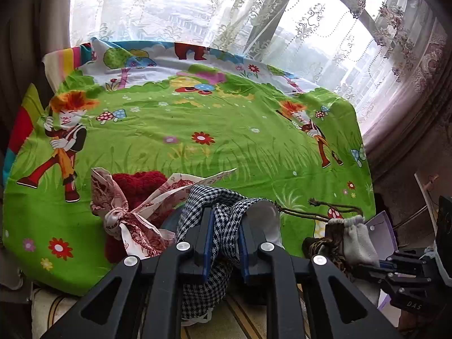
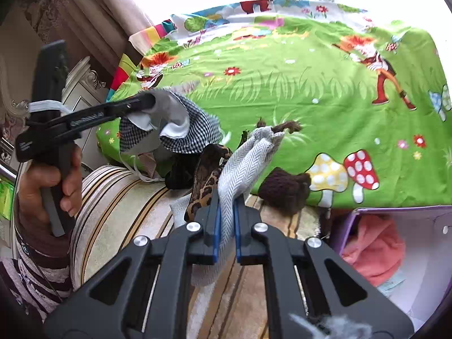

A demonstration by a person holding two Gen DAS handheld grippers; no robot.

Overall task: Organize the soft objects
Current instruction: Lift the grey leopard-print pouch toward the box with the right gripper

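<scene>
My left gripper (image 1: 226, 226) is shut on a black-and-white checked cloth (image 1: 214, 206) with a white lining, held above the bed's near edge. The right wrist view shows that gripper (image 2: 149, 101) from the side, the checked cloth (image 2: 195, 132) hanging from it. My right gripper (image 2: 227, 206) is shut on a grey herringbone drawstring pouch (image 2: 248, 155), whose brown cords trail onto the sheet. A leopard-print cloth (image 2: 207, 178) lies just left of the pouch. A red fluffy piece (image 1: 138, 186) and a knotted red-and-white patterned scarf (image 1: 127, 220) lie left of the checked cloth.
A green cartoon bedsheet (image 1: 197, 130) covers the bed, with lace curtains behind. A brown knitted piece (image 2: 285, 192) sits at the sheet's edge. A purple box (image 2: 401, 212) at lower right holds a coral towel (image 2: 375, 248). A striped cushion (image 2: 113, 206) lies below; a hand (image 2: 48, 186) grips the left tool.
</scene>
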